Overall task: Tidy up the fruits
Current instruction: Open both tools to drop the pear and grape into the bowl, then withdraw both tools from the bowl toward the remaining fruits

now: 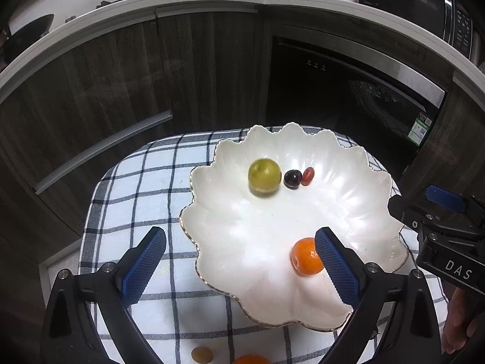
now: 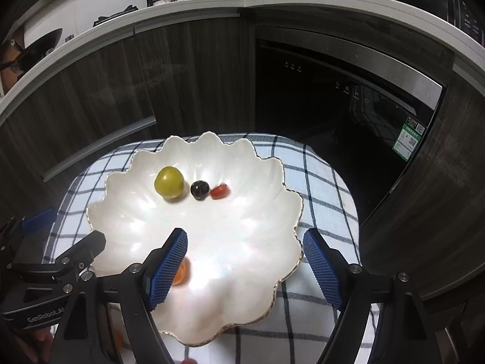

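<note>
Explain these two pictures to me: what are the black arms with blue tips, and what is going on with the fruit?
No robot here: a person holds a two-finger gripper in each hand, with a fisheye camera on each looking along its fingers. One picture comes from the left gripper, the other from the right gripper. Both stand open and hold nothing. On the blue-and-white checked cloth sits a white scalloped bowl. It holds a round yellow-green fruit, a small dark round fruit, a small red oval fruit and an orange mandarin lying loose by a left fingertip. More fruit waits on the cloth at the bottom edge.
</note>
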A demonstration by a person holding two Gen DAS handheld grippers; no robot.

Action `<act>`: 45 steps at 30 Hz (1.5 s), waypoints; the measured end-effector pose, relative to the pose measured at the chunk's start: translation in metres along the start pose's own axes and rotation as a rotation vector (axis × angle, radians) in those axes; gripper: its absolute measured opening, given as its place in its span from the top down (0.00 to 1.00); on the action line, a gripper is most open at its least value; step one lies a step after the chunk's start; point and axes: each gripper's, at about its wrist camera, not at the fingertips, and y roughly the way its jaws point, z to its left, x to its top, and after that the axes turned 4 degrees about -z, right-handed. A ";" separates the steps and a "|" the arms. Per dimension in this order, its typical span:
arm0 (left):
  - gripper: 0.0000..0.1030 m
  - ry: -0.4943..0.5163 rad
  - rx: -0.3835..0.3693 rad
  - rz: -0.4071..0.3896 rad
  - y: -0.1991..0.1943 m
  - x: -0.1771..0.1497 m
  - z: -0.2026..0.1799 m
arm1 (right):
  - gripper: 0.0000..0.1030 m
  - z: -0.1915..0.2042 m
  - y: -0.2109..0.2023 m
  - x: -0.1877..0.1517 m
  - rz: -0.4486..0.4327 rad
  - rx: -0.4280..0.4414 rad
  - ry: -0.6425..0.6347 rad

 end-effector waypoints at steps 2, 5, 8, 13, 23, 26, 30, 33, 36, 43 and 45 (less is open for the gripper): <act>0.03 -0.003 0.003 -0.007 -0.005 0.000 0.001 | 0.23 0.001 -0.004 0.001 -0.007 0.003 -0.002; 0.03 -0.008 0.010 -0.014 -0.011 0.001 0.004 | 0.23 0.003 -0.009 0.002 -0.014 0.012 -0.009; 0.03 -0.014 0.018 -0.018 -0.017 -0.001 0.008 | 0.23 0.005 -0.016 0.001 -0.025 0.010 -0.015; 0.03 -0.012 0.037 -0.025 -0.029 -0.003 0.011 | 0.23 0.009 -0.026 0.000 -0.044 0.010 -0.028; 0.03 -0.011 0.044 -0.045 -0.047 -0.005 0.017 | 0.23 0.018 -0.044 0.000 -0.074 0.022 -0.045; 0.03 -0.009 0.050 -0.047 -0.052 -0.007 0.019 | 0.23 0.021 -0.050 0.000 -0.086 0.027 -0.046; 0.03 -0.015 0.057 -0.053 -0.060 -0.010 0.024 | 0.23 0.027 -0.058 0.000 -0.100 0.035 -0.054; 0.03 -0.022 0.064 -0.053 -0.066 -0.013 0.028 | 0.23 0.032 -0.063 -0.001 -0.108 0.039 -0.061; 0.03 -0.022 0.073 -0.059 -0.070 -0.018 0.031 | 0.23 0.036 -0.067 -0.004 -0.113 0.045 -0.064; 0.03 -0.023 0.088 -0.071 -0.081 -0.028 0.036 | 0.23 0.044 -0.073 -0.011 -0.118 0.052 -0.073; 0.03 -0.022 0.090 -0.073 -0.083 -0.030 0.037 | 0.23 0.045 -0.075 -0.013 -0.122 0.057 -0.075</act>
